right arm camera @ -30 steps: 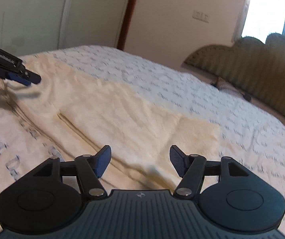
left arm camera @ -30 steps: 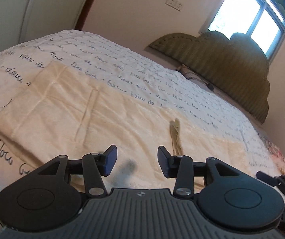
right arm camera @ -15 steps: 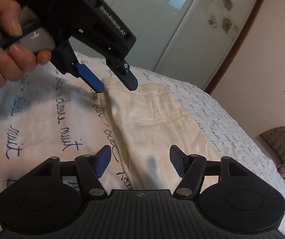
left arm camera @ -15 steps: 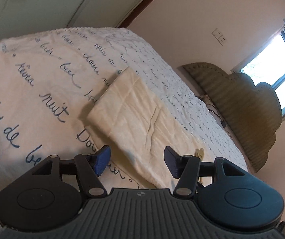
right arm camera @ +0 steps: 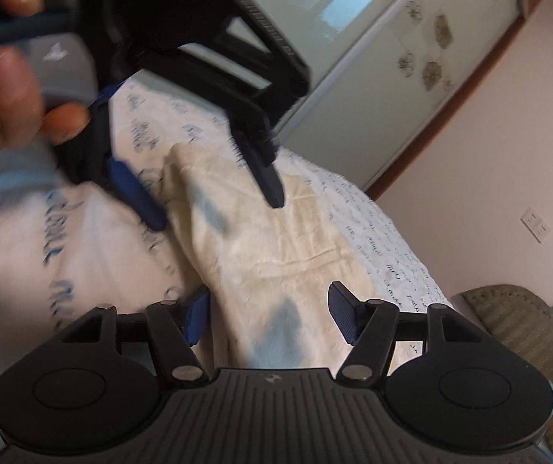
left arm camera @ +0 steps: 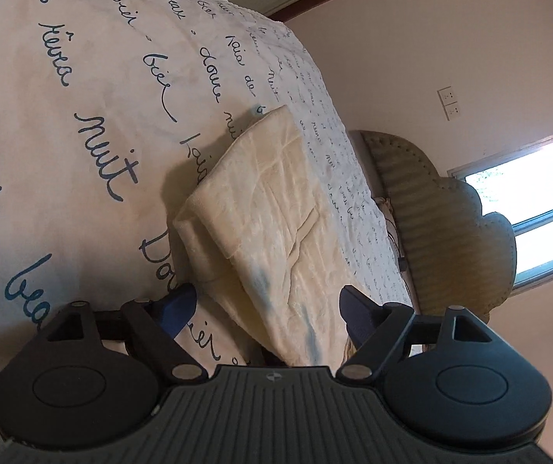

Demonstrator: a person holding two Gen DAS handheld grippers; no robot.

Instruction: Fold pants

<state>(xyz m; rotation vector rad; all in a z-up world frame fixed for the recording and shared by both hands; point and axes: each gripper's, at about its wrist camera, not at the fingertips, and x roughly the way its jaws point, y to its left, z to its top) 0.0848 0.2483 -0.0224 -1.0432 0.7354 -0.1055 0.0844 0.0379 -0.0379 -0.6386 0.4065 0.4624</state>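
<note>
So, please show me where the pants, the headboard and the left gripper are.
pants (left arm camera: 276, 208): left wrist view, middle of folded cloth.
headboard (left arm camera: 450, 232): left wrist view, ribbed padding.
left gripper (right arm camera: 214, 201): right wrist view, between its fingertips.

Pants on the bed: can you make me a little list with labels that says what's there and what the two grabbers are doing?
pants: cream pants, folded into a narrow strip, lying on the bed
bed cover: white bedspread with blue handwriting
left gripper: left gripper, jaws opening, one fingertip on each side of the pants' near end, not pinching
right gripper: right gripper, open above the pants, holding nothing
hand: a hand holds the left gripper's handle
behind: olive headboard, window
</note>
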